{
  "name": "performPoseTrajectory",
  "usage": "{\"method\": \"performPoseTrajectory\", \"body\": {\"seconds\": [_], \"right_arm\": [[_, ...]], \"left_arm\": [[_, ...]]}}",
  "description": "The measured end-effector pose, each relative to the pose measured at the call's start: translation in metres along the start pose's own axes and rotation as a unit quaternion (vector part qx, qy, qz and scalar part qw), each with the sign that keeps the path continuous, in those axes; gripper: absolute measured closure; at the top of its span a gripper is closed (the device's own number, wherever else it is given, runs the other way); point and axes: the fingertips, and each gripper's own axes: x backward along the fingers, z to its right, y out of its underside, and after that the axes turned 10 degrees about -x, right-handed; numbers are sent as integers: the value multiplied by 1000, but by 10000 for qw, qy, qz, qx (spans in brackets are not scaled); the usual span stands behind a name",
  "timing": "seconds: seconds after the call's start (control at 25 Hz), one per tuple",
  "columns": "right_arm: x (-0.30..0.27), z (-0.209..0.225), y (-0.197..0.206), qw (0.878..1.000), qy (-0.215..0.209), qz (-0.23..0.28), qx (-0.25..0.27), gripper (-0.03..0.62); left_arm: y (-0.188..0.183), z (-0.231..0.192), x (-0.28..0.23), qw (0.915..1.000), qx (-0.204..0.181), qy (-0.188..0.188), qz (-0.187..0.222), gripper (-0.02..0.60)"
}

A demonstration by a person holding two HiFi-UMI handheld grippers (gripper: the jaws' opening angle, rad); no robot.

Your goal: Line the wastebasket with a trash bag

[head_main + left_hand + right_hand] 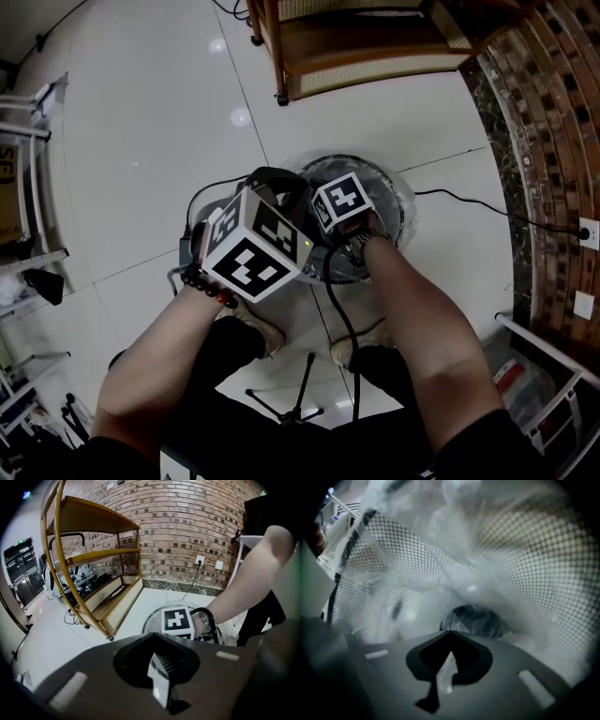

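Mesh basket (371, 165): round, upright on the white floor (141, 122), just beyond the feet and right of centre.
Bag (454, 569): clear film, already inside the basket. Lies in loose folds against the mesh wall and bunches over the dark bottom. Some film shows at the rim in the head view, but how evenly it sits cannot be told.
Right gripper (443, 667): deep in the basket, aimed down at the bottom. Jaws together. A pale strip lies along their line, and whether that is pinched film cannot be told.
Left gripper (159, 679): held up to the left of the basket, clear of it. Jaws closed on nothing, pointing toward the far shelf (101, 557) and the brick wall (187, 522).
Done, by the look of it: bag opened, dropped in, and its body pushed toward the bottom.
Left to do, by the look of it: press the film flat against the wall and bottom, take out the slack, then fold the mouth over the rim all round.
Progress: past the middle, not finished.
Risk: thin film could snag on the mesh or cling to the right gripper and lift out with it.
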Motion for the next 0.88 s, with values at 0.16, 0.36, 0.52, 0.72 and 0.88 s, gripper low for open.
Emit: {"method": "performPoseTrajectory", "body": {"seconds": [0.16, 0.36, 0.52, 0.72, 0.88], "right_arm": [[-25, 6, -3, 10000, -3, -59, 28, 592], [-52, 10, -9, 10000, -64, -12, 70, 592], [-65, 12, -18, 9999, -83, 83, 87, 592], [-79, 19, -14, 10000, -88, 24, -12, 592], [-87, 24, -11, 9999, -64, 40, -92, 592]], "left_arm": [[0, -5, 2, 10000, 54, -35, 18, 578], [1, -3, 1, 10000, -53, -18, -40, 578], [5, 4, -7, 9993, -272, 87, -251, 578], [9, 7, -13, 9988, -264, 186, -363, 578], [9, 5, -15, 9989, -213, 176, -377, 578]]}}
